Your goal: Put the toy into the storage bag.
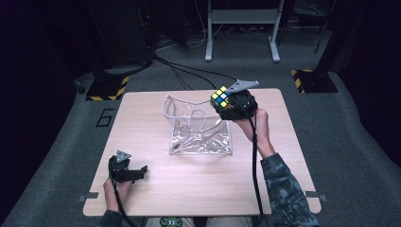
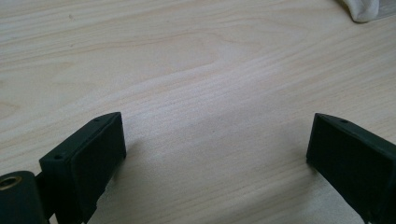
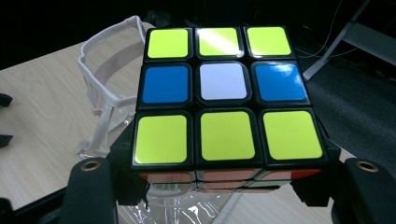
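Cube [image 3: 224, 98], clamped in right hand-held gripper [image 1: 226, 101] above bag [image 1: 201, 125]; right gripper view resolves its yellow-blue-white face; left hand-held gripper [image 2: 215, 154] gapes empty on surface [image 1: 156, 184].

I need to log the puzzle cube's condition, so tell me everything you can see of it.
The puzzle cube is a glossy three-by-three, black-framed plastic. The face toward the right gripper view has yellow top and bottom rows and a blue, white, blue middle row; the face below looks orange-red. It looks intact. The right hand-held gripper clamps it by opposite sides, holding it in the air beside the rim of the clear plastic bag.
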### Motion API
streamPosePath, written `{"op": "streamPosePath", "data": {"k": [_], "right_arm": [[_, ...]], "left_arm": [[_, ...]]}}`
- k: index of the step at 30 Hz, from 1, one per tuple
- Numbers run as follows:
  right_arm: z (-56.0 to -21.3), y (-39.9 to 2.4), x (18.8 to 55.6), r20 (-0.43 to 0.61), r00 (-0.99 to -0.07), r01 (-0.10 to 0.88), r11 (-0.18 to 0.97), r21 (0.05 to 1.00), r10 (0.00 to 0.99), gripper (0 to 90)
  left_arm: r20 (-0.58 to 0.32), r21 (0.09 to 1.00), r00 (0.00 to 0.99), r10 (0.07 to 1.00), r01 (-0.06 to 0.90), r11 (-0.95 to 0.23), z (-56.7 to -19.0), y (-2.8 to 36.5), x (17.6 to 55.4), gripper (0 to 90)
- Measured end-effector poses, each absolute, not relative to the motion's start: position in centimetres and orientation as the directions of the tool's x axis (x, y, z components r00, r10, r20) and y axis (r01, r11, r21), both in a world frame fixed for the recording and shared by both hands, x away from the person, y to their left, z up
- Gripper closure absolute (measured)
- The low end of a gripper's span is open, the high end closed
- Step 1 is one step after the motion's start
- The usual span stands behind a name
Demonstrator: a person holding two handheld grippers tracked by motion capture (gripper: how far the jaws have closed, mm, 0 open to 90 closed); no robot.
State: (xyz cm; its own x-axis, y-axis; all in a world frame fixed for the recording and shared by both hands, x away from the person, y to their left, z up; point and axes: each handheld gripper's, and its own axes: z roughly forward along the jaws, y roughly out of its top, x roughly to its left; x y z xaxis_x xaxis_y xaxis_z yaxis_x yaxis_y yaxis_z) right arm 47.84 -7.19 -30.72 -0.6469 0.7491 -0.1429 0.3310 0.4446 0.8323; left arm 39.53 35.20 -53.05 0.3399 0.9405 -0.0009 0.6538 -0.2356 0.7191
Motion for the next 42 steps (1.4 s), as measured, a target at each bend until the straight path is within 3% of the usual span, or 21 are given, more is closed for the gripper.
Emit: {"op": "streamPosePath", "data": {"k": [42], "right_arm": [[-33.1, -3.8, 52.1, -0.118, -0.674, 0.408, 0.500, 0.764, 0.730, 33.1]], "left_arm": [[-0.001, 0.719, 0.340, 0.941, 0.654, -0.235, -53.0, 35.2, 39.5, 4.6]]}}
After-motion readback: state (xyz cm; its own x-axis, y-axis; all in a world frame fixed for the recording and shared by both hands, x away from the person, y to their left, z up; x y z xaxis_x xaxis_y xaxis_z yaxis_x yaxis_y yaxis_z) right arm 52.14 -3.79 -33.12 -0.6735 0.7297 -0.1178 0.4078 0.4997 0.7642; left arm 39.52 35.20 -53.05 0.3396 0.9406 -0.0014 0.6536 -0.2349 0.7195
